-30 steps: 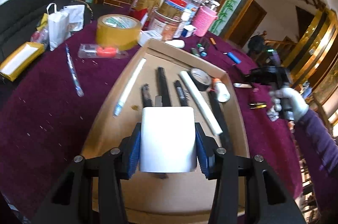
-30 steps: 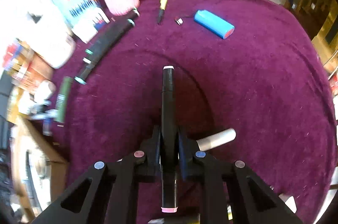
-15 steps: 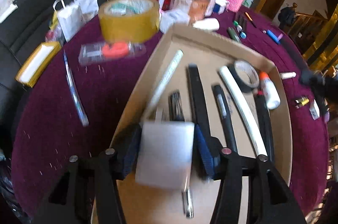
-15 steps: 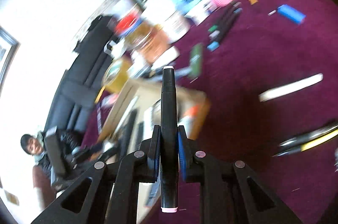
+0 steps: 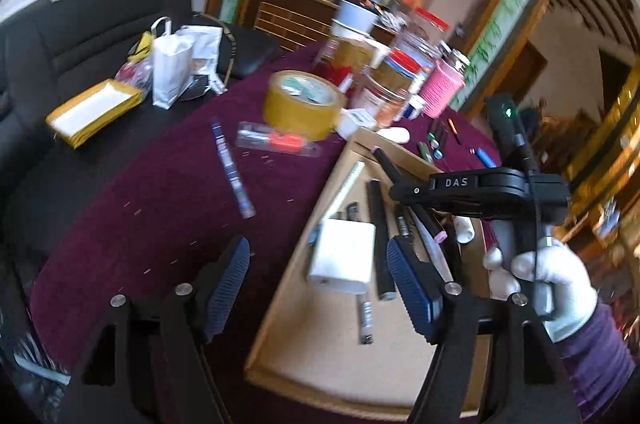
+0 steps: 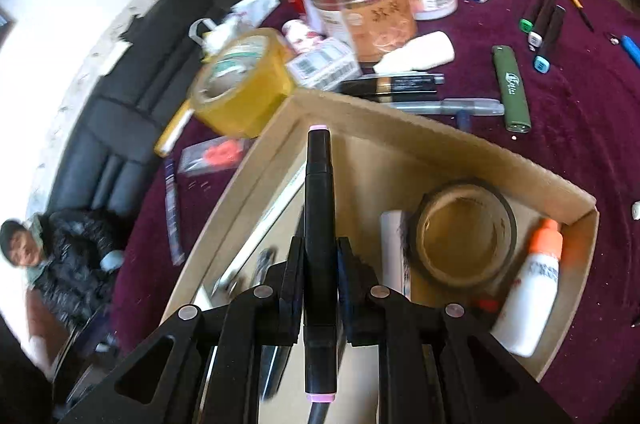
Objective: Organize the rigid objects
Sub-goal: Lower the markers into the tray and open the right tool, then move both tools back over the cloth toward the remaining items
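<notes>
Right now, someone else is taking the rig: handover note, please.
Left tongs: jaws opening, nothing between the pads; the white block lies in the cardboard tray.
Right tongs: shut on a black marker with pink ends, held over the tray.
Done: pens, a white tube, a black tape roll and a glue bottle lie in the tray.
Left: set the marker down; a green lighter, three markers, yellow tape and a blue pen lie on the purple cloth.

Both wrist views look steeply down, close over the table [image 5: 160, 208]; shared: cardboard tray [image 5: 320, 336] [image 6: 452, 144], lower right in left view, centre in right.
</notes>
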Tool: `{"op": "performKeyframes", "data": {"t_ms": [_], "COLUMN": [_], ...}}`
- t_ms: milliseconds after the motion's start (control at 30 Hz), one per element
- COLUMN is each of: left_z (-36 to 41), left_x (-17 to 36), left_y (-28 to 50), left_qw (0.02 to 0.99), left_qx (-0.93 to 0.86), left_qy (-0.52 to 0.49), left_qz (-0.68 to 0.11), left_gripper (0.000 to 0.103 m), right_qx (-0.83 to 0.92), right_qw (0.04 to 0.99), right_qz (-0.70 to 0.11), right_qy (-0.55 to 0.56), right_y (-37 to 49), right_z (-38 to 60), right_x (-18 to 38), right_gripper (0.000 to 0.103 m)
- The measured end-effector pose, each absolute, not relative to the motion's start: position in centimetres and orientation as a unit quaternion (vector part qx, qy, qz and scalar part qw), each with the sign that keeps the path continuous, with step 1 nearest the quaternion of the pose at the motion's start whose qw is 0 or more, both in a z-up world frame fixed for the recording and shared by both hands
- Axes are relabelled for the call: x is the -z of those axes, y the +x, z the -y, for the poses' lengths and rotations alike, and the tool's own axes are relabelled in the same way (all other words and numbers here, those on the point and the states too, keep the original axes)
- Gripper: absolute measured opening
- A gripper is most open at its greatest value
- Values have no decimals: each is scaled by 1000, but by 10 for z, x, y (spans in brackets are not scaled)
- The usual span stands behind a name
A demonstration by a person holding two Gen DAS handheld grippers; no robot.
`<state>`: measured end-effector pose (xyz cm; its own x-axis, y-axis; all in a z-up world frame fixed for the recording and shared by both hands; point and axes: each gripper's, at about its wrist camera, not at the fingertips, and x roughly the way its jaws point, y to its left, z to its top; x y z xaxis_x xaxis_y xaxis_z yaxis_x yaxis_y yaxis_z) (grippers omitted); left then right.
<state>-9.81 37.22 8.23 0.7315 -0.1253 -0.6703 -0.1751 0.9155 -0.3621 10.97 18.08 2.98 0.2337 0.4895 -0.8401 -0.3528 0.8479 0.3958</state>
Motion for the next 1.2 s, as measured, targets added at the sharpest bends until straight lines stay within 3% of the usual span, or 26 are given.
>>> {"op": "performKeyframes", "data": {"t_ms": [200, 467, 533, 600, 667, 733, 800, 867, 1067, 1200], "left_z": [-388, -380, -373, -366, -358, -345, -330, -316, -272, -262], "left_x": [-72, -66, -68, -67, -68, -75, -81, -83, -86, -94], "left_y": [-115, -125, -130, -131, -132, -133, -135, -133, -129, -125], "left_qw": [905, 895, 902, 902, 900, 904, 909, 910, 909, 913], "left_qx": [-21, -20, -20, -27, -11, -2, 2, 6, 6, -21], "left_qy": [-230, -244, -233, -223, -227, -214, -198, -185, -151, -121], "left_qz": [-359, -372, -363, -369, -373, -370, -366, -370, -389, -389], "left_gripper": [71, 72, 79, 79, 79, 79, 79, 79, 79, 79], "right_qx": [-275, -251, -251, -232, -195, -158, -131, -113, -76, -50], "right_qw": [799, 836, 853, 887, 919, 946, 961, 969, 960, 964], "right_qz": [-530, -478, -444, -389, -340, -283, -243, -214, -269, -260], "right_qy": [73, 101, 112, 88, 48, 2, -28, -40, 19, 24], "right_y": [100, 66, 53, 31, 9, -17, -34, -41, -4, 4], "right_z": [-164, -89, -63, -39, -23, -7, 2, 19, 81, 107], "right_x": [-42, -75, -94, -113, -124, -134, -139, -140, -117, -100], "right_gripper": [43, 45, 47, 71, 85, 88, 103, 103, 103, 103]}}
